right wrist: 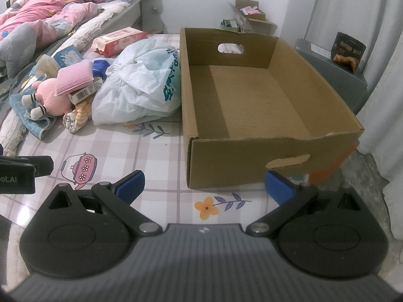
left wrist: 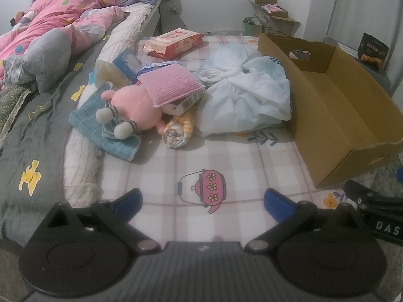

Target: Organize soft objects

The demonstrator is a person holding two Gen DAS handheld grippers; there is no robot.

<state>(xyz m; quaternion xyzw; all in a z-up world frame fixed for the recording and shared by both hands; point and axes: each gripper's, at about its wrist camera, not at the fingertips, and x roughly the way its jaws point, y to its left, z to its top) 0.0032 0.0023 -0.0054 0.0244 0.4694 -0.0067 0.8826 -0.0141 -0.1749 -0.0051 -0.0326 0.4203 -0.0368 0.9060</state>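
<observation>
A pink plush toy [left wrist: 137, 108] [right wrist: 54, 95] lies on a blue towel [left wrist: 105, 130] [right wrist: 30, 118] in a heap on the checked sheet. A pink knitted cloth [left wrist: 171, 85] [right wrist: 73, 80] rests on top of it, over a barcoded box [left wrist: 187, 103]. A rolled striped cloth [left wrist: 178, 130] [right wrist: 75, 118] lies beside a knotted white plastic bag [left wrist: 244, 95] [right wrist: 141, 88]. An open cardboard box [left wrist: 335, 115] [right wrist: 252, 105] stands empty to the right. My left gripper [left wrist: 202, 202] is open, short of the heap. My right gripper [right wrist: 204, 185] is open before the box's near wall.
A red wipes pack [left wrist: 173, 42] [right wrist: 118, 41] lies at the back of the sheet. A person under a pink quilt [left wrist: 58, 20] lies on the bed at the left. Cartons [left wrist: 272, 17] stand by the far wall. A curtain [right wrist: 382, 75] hangs at the right.
</observation>
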